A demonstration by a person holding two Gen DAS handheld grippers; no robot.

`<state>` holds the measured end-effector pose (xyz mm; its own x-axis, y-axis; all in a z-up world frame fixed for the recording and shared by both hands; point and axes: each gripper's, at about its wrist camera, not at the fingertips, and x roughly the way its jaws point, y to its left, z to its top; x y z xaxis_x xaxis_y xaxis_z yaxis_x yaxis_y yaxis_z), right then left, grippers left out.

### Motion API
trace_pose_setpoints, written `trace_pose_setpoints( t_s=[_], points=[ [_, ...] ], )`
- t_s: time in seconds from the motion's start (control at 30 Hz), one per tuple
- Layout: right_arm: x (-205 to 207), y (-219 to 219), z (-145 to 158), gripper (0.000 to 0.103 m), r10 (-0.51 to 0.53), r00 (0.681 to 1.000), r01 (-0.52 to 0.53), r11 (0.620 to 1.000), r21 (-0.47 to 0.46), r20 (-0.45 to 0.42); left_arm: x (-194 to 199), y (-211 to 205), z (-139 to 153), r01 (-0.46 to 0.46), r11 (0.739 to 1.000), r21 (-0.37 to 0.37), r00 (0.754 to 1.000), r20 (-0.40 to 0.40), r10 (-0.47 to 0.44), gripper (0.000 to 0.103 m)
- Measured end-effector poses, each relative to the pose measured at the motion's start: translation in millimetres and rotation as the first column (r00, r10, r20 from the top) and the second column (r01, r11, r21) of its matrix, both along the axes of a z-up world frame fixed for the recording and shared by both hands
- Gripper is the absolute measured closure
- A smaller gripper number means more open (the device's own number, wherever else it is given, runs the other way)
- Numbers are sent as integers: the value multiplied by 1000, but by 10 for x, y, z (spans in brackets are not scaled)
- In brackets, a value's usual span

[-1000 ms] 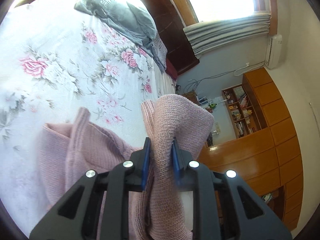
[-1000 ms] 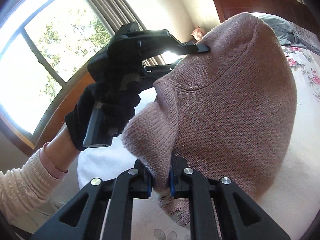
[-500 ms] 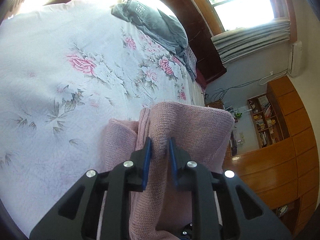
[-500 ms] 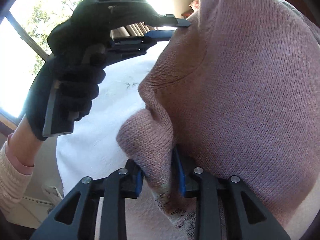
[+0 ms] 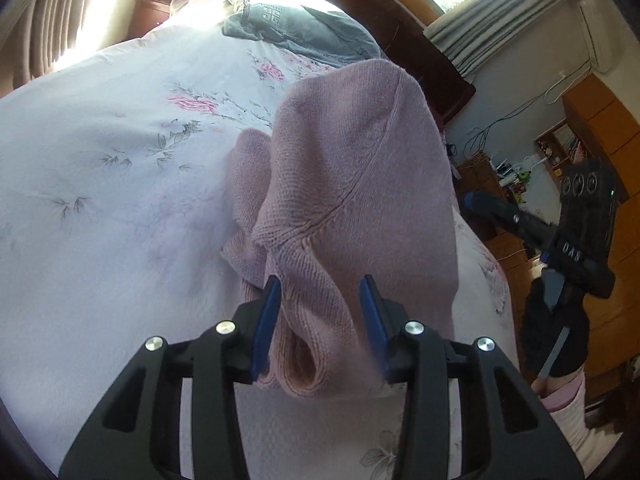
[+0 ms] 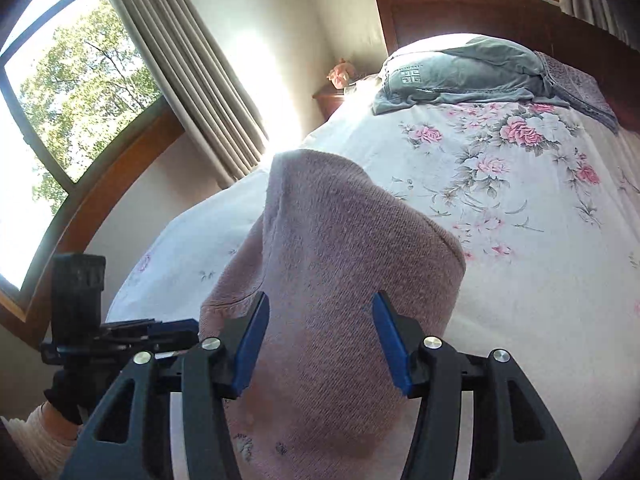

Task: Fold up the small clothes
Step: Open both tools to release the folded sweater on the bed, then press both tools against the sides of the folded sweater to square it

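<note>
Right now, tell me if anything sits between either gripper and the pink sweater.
Nothing visible does. The pink sweater lies on the bed, right between the open fingers of the left gripper and the right gripper.

Strong daylight pours in through the window, blowing out the wall beside the curtain and the far end of the bed to pure white. The pink sweater is backlit, its near side in soft shadow. The wooden headboard stays dark. Both fisheye views bend straight lines hard and fade to black in the corners. Slight motion blur softens the knit nearest the left tool.
</note>
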<state>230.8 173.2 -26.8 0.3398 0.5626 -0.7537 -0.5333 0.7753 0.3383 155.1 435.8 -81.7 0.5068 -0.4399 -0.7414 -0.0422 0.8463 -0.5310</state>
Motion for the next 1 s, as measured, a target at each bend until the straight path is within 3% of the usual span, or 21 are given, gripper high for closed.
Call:
trace_pose_setpoints(
  t_s=[0.1,0.13,0.17,0.27,0.43,0.6,0.73,0.8,0.87,1.0],
  points=[
    [267,-2,-206,50,-41,999,39,998,-47,-36,-27,-56,-272,-1,993,116,999,-53,7,62],
    [326,3,-294,50,-49,997,46,997,-62,-52,-25,-38,-370,-2,992,124,998,-60,10,59],
    [357,-31,-342,50,-63,996,57,994,-94,-61,-29,0,-458,-11,994,105,998,-66,18,52],
    [425,-81,-560,49,-87,994,78,989,-125,-72,-18,93,-560,-34,999,39,997,-68,37,49],
    [440,-162,-505,49,-86,990,77,994,-83,-113,59,147,-311,-39,997,70,996,-73,44,51],
    [386,-308,-252,47,-93,991,94,996,3,-98,217,251,313,-93,992,83,992,90,85,52],
    [472,-211,-215,47,-95,992,96,995,4,-84,674,42,600,-48,998,48,985,169,39,52],
    [546,-169,-295,47,-110,989,109,994,-8,-103,955,-126,629,-2,999,42,984,177,-6,53],
    [592,-155,-392,47,-123,986,122,992,-17,-115,1205,-305,585,9,996,91,985,170,-25,54],
    [621,-184,-501,48,-139,982,137,990,-25,-125,1654,-344,170,-11,987,161,999,49,4,59]
  ],
)
